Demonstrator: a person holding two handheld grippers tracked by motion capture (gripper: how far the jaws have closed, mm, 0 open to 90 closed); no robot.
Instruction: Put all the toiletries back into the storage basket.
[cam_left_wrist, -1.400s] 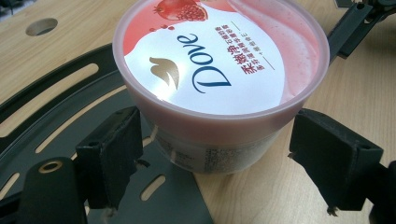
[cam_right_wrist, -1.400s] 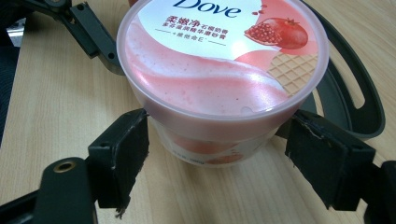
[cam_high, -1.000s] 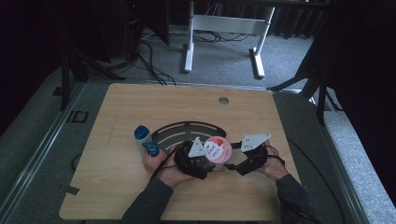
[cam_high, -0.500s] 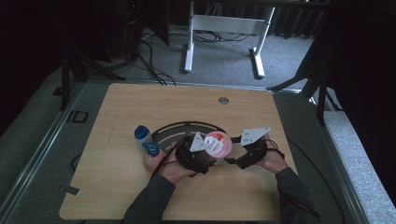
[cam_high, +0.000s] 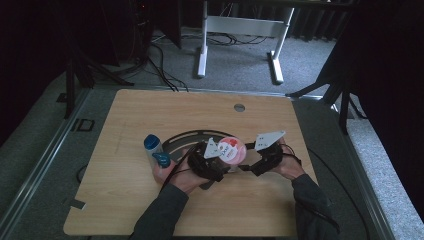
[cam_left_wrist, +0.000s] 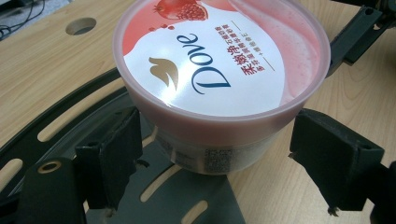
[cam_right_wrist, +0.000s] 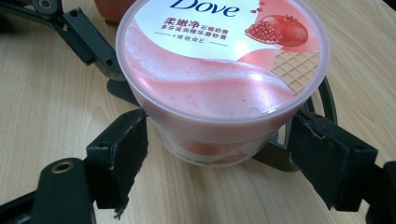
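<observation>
A pink Dove tub (cam_high: 231, 149) with a pomegranate lid stands on the wooden table (cam_high: 150, 110), at the edge of a black slotted ring plate (cam_high: 182, 137). My left gripper (cam_high: 220, 161) reaches it from the left and my right gripper (cam_high: 250, 163) from the right. In the left gripper view the tub (cam_left_wrist: 219, 74) sits between the open jaws of the left gripper (cam_left_wrist: 219, 156), a small gap on each side. The right gripper (cam_right_wrist: 217, 149) likewise straddles the tub (cam_right_wrist: 219, 84), open and apart from its wall.
A bottle with a blue cap (cam_high: 152, 147) stands by the person's left hand. The table has a round hole (cam_high: 239, 107) near its far edge. A white desk frame (cam_high: 240, 30) stands on the floor beyond. Bare wood lies at the left and front.
Both hands shifted slightly toward the far side, and the right gripper has drawn in around the tub from the right. The tub stays on the table.
</observation>
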